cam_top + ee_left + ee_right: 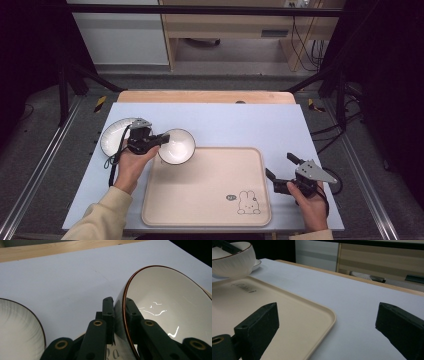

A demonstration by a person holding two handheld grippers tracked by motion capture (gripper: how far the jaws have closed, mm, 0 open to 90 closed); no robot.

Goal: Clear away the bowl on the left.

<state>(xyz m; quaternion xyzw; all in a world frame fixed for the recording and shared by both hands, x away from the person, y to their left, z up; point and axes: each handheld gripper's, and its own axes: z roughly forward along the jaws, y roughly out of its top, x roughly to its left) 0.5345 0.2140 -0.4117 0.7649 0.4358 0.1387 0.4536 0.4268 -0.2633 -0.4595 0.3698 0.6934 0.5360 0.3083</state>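
A white bowl (177, 145) with a dark rim hangs over the far left corner of the beige tray (210, 200). My left gripper (161, 139) is shut on its rim; in the left gripper view one jaw presses inside and one outside the bowl (162, 302) wall, gripper (120, 305). A white plate (114, 134) lies on the table left of that hand, also at the plate (15, 330). My right gripper (280, 166) stands open by the tray's right edge, jaws wide with nothing between them, gripper (328, 322). The bowl (233, 260) shows far off over the tray (294, 315).
The tray carries a small rabbit drawing (248, 202) near its front right corner. A pale blue mat (240, 125) covers the table, with a wooden edge (205, 96) at the far side. Dark frame bars and cables stand beyond and at both sides.
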